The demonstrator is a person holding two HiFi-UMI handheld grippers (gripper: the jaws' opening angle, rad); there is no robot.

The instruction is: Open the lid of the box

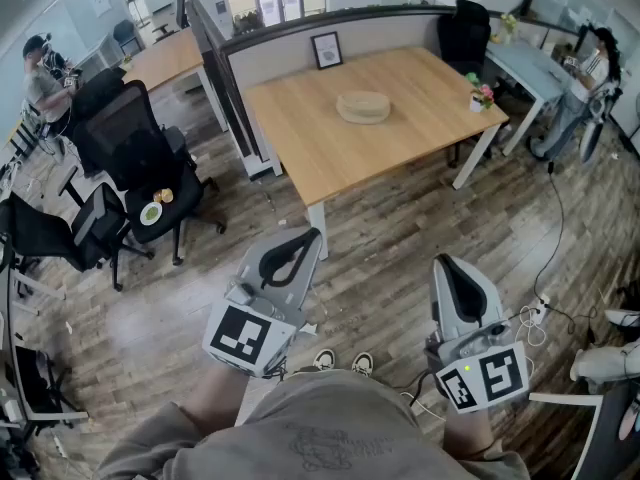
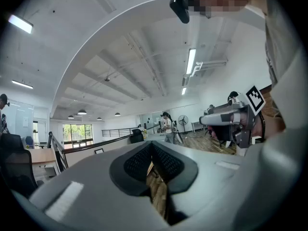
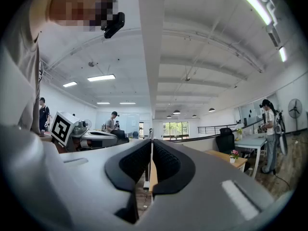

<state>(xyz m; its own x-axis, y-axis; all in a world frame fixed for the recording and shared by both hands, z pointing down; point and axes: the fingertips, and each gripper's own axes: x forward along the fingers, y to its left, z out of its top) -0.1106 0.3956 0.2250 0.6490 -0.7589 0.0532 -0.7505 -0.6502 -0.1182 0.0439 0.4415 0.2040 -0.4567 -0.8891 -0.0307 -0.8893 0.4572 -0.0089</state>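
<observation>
The box (image 1: 363, 106) is round, woven and tan, with its lid on, standing near the middle of a wooden table (image 1: 300, 138) well ahead of me. Both grippers are held close to my body, far short of the table and apart from the box. My left gripper (image 1: 301, 241) is shut with nothing in it; its own view shows the black pads (image 2: 139, 160) together. My right gripper (image 1: 446, 266) is also shut and empty, its pads (image 3: 166, 160) closed, with the table edge (image 3: 226, 158) to the right. Neither gripper view shows the box.
A small flower pot (image 1: 482, 96) and a picture frame (image 1: 327, 50) stand on the table. Black office chairs (image 1: 130, 148) crowd the left, one carrying a plate of food (image 1: 151, 212). Cables (image 1: 545, 308) lie on the floor at right. People stand at far left and far right.
</observation>
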